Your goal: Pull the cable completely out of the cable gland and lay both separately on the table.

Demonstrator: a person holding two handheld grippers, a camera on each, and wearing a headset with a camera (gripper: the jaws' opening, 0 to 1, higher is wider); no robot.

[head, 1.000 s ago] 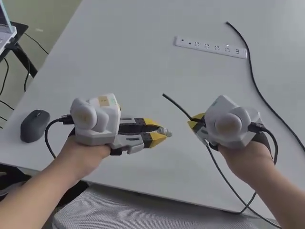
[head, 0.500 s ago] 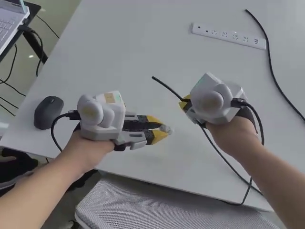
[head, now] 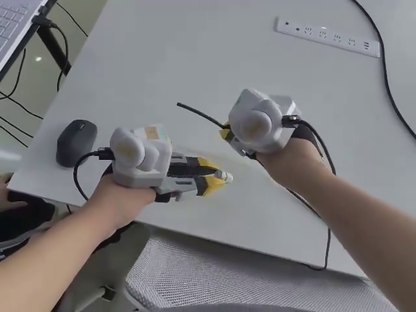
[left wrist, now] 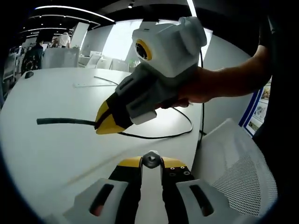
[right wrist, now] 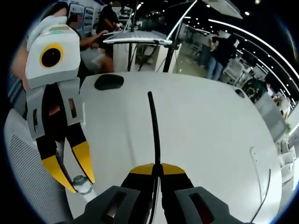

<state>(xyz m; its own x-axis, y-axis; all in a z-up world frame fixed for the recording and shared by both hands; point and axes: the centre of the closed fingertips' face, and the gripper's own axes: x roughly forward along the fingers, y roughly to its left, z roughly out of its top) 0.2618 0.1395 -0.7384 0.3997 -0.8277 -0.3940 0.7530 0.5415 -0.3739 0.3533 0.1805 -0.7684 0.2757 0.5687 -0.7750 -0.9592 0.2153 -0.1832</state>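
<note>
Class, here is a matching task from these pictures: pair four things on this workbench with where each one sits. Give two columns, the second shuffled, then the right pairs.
1. cable gland
2. cable
3. computer mouse
4. power strip

A. flat on the far side of the table
B. between the right gripper jaws
C. between the left gripper jaws
D. on the table by its near edge

Pairs: 1-C, 2-B, 3-D, 4-A
</note>
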